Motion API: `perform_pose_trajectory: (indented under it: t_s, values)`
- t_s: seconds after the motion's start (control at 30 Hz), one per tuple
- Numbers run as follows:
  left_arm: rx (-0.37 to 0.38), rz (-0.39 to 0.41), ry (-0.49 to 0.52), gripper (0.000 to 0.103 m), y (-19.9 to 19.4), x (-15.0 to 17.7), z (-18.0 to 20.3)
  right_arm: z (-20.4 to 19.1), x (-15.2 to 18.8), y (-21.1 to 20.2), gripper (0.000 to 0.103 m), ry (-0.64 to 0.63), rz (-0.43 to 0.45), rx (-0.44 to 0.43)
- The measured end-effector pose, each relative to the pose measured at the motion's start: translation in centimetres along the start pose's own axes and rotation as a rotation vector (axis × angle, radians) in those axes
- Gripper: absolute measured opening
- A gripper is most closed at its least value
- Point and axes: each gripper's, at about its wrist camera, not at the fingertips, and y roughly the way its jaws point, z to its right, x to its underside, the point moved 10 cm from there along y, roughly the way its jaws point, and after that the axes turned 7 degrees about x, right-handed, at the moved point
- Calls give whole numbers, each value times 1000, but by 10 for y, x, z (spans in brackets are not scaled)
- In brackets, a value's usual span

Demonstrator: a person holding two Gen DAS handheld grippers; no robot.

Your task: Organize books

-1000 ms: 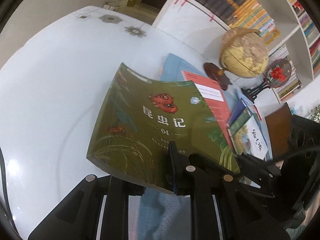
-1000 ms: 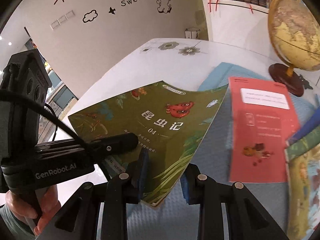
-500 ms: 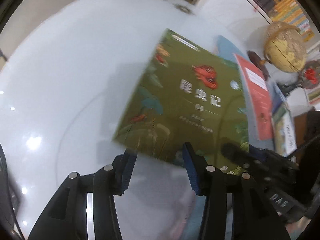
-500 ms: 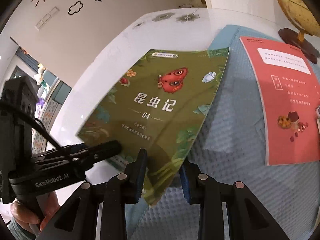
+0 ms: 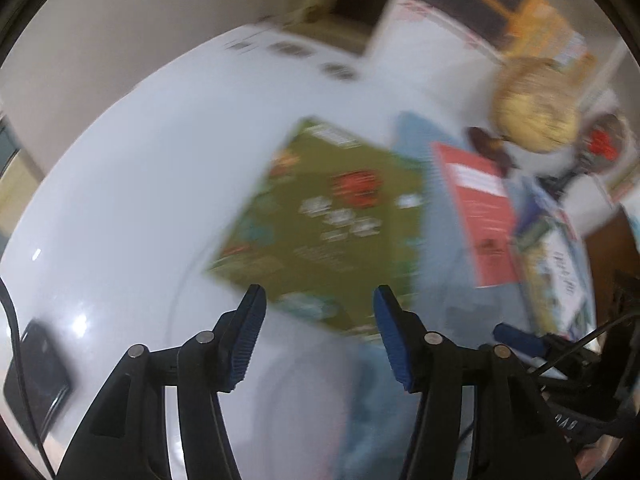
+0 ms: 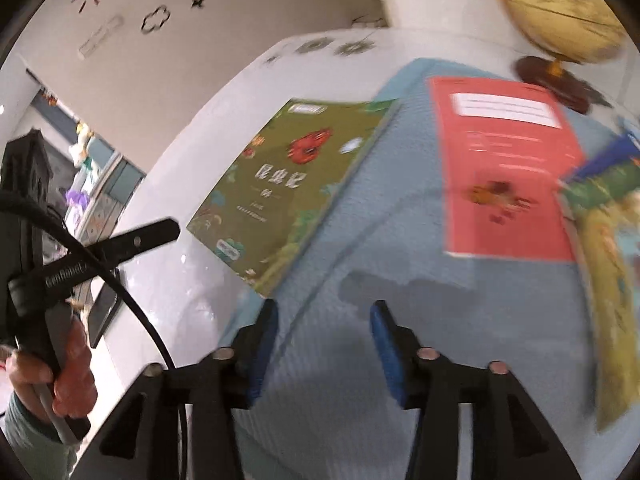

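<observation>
released since a second ago, the olive-green paperback book with a red insect on its cover now lies flat, mostly on the white glossy table, its right edge over the pale blue textured mat. both grippers have backed off it: the left gripper and right gripper hang with jaws spread wide, holding nothing. a red booklet with a white label lies on the mat to the right, near a yellow globe on a dark wooden base.
</observation>
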Motion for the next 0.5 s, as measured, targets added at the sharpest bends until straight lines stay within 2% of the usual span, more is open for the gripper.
perform_pose_trajectory:
  t_s: [0.03, 0.07, 0.13, 0.23, 0.4, 0.5]
  values:
    - [16, 7, 31, 69, 2, -7, 16, 7, 2, -7, 52, 16, 8, -1]
    - [26, 18, 65, 75, 3, -12, 32, 17, 5, -18, 52, 35, 16, -1]
    - [65, 26, 138, 76, 8, -22, 68, 35, 9, -34, 52, 62, 39, 36]
    - [132, -7, 231, 76, 23, -25, 119, 69, 16, -59, 56, 121, 87, 108]
    - [283, -77, 438, 76, 56, -23, 219, 139, 38, -92, 56, 324, 137, 171]
    - [344, -123, 536, 76, 74, -19, 263, 178, 54, -105, 56, 452, 154, 196]
